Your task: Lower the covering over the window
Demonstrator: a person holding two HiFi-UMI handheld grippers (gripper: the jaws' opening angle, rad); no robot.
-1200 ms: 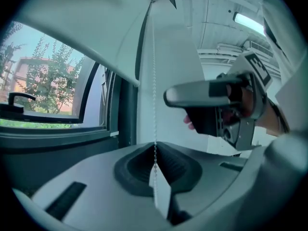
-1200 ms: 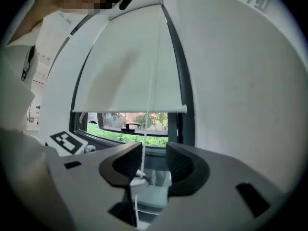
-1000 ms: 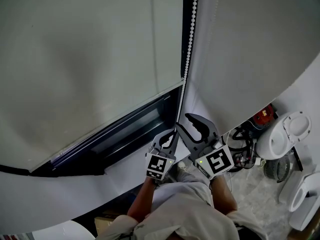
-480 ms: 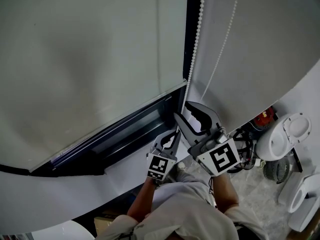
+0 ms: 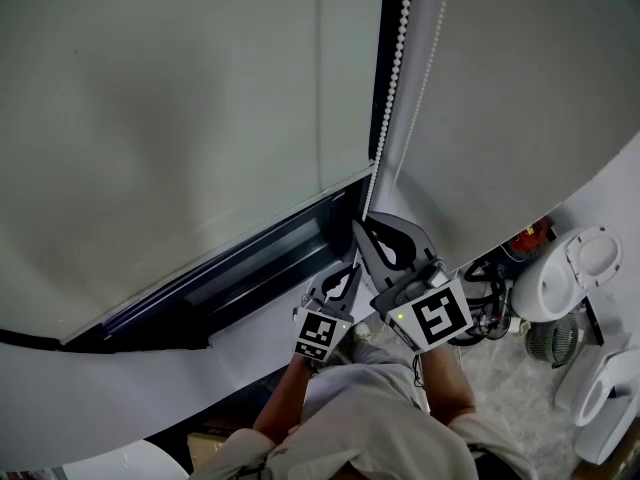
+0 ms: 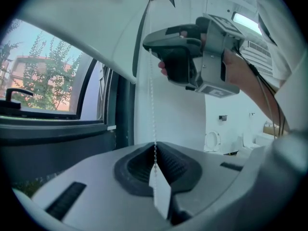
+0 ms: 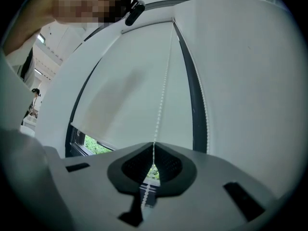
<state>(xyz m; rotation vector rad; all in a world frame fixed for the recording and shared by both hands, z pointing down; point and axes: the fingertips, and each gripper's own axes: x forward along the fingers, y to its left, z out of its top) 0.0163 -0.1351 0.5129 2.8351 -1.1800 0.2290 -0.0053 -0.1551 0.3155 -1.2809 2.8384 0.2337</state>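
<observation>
A pale roller blind (image 5: 180, 118) covers most of the window, leaving a dark gap (image 5: 250, 258) under its bottom edge. A white bead chain (image 5: 392, 78) hangs beside it. My right gripper (image 5: 366, 226) has just been closing and now stands shut on the chain. The right gripper view shows the bead chain (image 7: 163, 90) running down into the shut jaws of the right gripper (image 7: 154, 150). Just below, my left gripper (image 5: 350, 268) is shut on the same chain. In the left gripper view the bead chain (image 6: 152, 100) runs taut from the right gripper (image 6: 150, 47) down to the left gripper (image 6: 155, 150).
A second strand of chain (image 5: 430, 58) hangs against the white wall (image 5: 520, 88) on the right. Lower right on the floor stand a white toilet (image 5: 565, 268), a red item (image 5: 527, 233) and cables. Trees (image 6: 43, 81) show through the open window.
The right gripper has moved up along the chain and its wide-open jaws have closed on it. The left gripper has stayed where it was, still shut.
</observation>
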